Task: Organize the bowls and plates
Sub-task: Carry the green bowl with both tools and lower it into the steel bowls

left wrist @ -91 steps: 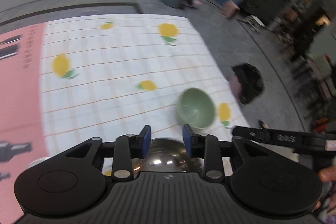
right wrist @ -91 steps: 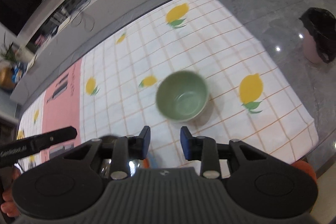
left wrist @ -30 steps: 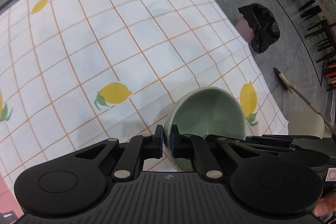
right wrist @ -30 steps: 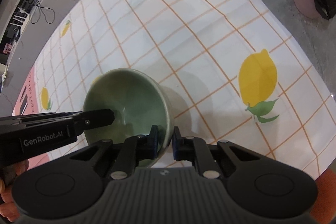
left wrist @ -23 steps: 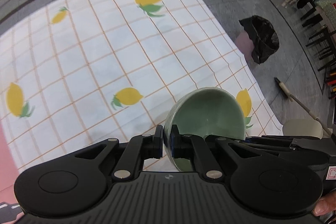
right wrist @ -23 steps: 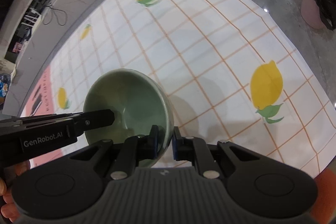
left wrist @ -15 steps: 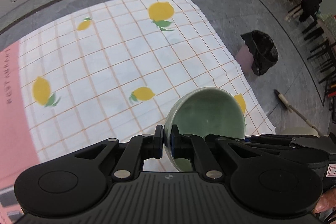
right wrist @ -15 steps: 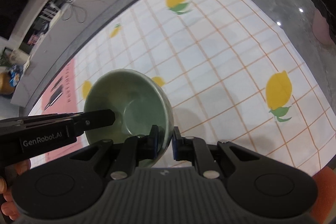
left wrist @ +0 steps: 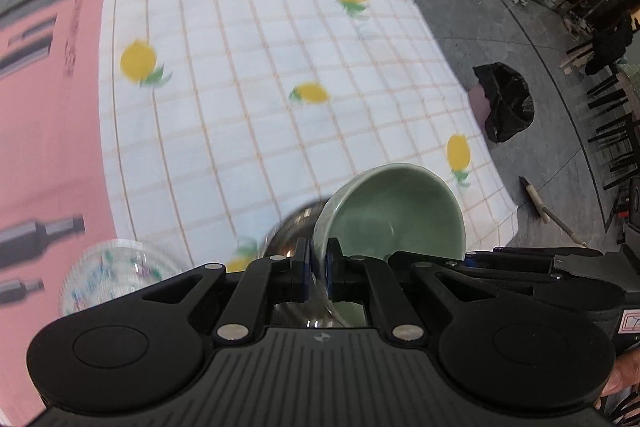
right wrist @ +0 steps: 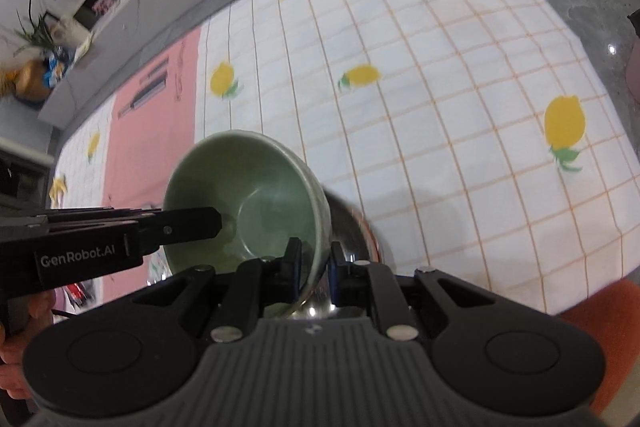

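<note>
A pale green ceramic bowl (left wrist: 394, 211) hangs in the air above the table, gripped from both sides. My left gripper (left wrist: 318, 269) is shut on its left rim, one pad inside and one outside. My right gripper (right wrist: 314, 273) is shut on the opposite rim of the green bowl (right wrist: 248, 195). Just under it sits a shiny steel bowl (left wrist: 290, 233), partly hidden, and the steel bowl (right wrist: 352, 231) also shows in the right wrist view. A clear glass bowl with a printed pattern (left wrist: 114, 277) stands at the lower left.
The table wears a white lemon-print checked cloth (left wrist: 260, 99) with a pink printed strip (left wrist: 48, 131) on the left. The cloth's right edge (left wrist: 480, 131) drops to a grey floor with a black-bagged bin (left wrist: 506, 103) and a broom (left wrist: 552, 215).
Both grippers have lifted the green bowl off the cloth and carried it back toward the near side. The steel bowl and the glass bowl have come into view beneath it.
</note>
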Motion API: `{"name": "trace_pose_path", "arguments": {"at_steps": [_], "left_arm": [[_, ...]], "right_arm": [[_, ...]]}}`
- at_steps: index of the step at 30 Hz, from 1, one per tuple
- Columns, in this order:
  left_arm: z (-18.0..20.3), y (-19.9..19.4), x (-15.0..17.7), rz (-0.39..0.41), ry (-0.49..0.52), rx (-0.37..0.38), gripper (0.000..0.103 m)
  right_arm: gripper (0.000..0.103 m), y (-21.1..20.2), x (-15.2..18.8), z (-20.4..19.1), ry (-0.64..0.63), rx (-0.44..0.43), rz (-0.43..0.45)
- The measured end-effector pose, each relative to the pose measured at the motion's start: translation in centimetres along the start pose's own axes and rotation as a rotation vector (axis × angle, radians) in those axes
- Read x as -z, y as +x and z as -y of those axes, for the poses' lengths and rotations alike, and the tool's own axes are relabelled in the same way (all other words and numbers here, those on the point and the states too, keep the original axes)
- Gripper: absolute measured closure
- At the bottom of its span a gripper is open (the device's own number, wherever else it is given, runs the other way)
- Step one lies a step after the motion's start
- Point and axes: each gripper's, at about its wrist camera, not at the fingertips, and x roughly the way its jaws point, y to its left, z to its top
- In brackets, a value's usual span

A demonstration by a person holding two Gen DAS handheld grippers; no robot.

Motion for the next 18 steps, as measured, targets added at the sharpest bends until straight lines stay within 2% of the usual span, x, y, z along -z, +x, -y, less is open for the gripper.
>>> {"name": "trace_pose_path", "arguments": {"at_steps": [9, 18], "left_arm": [[-1.3, 2.4, 1.9, -0.080, -0.050, -0.007, 0.095], [-1.5, 3.4, 2.2, -0.095, -0.038, -0.057, 0.094]], "right_arm": [[0.092, 2.3, 0.7, -0.4, -0.047, 0.053, -0.082], [0.095, 3.5, 0.2, -0.7, -0.080, 0.092, -0.119]]}}
